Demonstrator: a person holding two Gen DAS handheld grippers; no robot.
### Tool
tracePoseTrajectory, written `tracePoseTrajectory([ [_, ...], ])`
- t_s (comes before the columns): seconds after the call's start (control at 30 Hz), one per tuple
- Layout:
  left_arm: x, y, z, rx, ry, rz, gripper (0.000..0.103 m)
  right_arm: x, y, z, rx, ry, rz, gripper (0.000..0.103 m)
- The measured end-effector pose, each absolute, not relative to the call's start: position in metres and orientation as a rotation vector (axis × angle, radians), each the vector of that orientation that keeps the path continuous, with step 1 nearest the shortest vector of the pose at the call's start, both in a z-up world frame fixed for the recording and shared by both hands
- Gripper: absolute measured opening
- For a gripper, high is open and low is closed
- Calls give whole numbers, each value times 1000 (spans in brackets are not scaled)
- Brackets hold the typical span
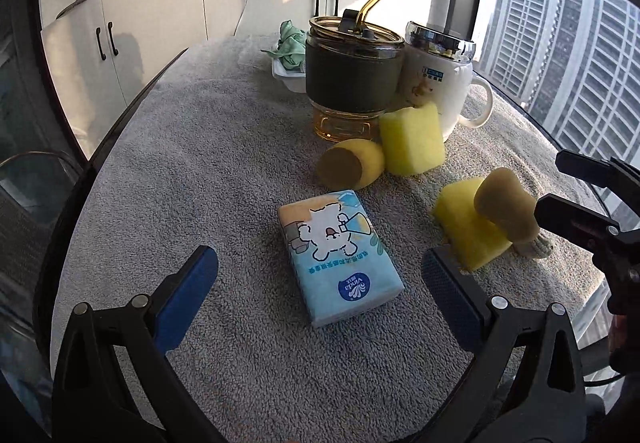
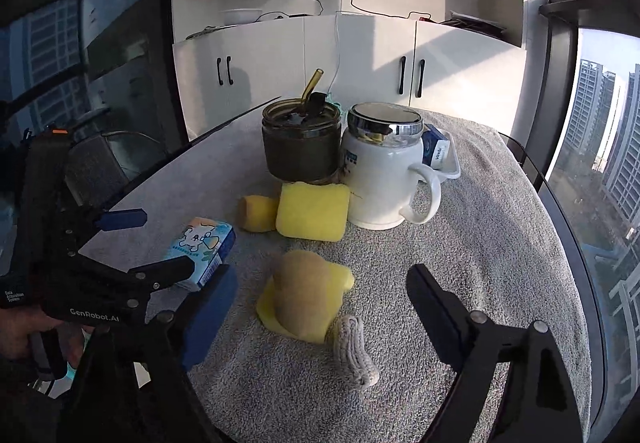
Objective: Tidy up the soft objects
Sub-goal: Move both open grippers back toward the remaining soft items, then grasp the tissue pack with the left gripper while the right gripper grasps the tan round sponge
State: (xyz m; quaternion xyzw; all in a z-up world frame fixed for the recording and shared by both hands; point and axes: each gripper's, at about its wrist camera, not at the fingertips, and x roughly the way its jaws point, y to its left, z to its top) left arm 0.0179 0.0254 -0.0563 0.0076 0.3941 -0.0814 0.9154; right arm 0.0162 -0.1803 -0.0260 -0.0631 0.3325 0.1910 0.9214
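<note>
A blue tissue pack with a white bear lies on the grey towel between the fingers of my open left gripper; it also shows in the right wrist view. A brown plush piece lies on a yellow sponge, in front of my open, empty right gripper. In the left wrist view that plush piece and sponge sit at the right. A second yellow sponge leans by the cups, with a round yellow sponge next to it.
A dark glass tumbler with a straw and a white mug stand at the back. Behind them is a white tray with a green cloth. A knitted piece lies near the plush. The table edge and window are at the right.
</note>
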Motion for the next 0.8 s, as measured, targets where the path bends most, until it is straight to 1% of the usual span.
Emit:
tracePoseTrajectory([
  [0.07, 21, 24, -60, 19, 832, -155, 103, 23, -177, -35, -120, 723, 396, 76],
  [0.1, 22, 24, -62, 19, 840, -149, 103, 25, -176, -38, -123, 733, 399, 75],
  [0.33, 33, 26, -71, -2, 885, -99, 103, 35, -170, -51, -143, 766, 411, 72],
  [0.53, 34, 24, -76, -5, 905, -81, 103, 37, -164, -58, -158, 787, 435, 66],
  [0.63, 35, 25, -78, -12, 909, -87, 103, 38, -162, -61, -161, 801, 450, 56],
  [0.67, 35, 25, -79, -10, 906, -83, 103, 38, -161, -61, -163, 801, 451, 51],
  [0.8, 37, 28, -83, -19, 913, -95, 102, 38, -162, -61, -165, 802, 456, 47],
])
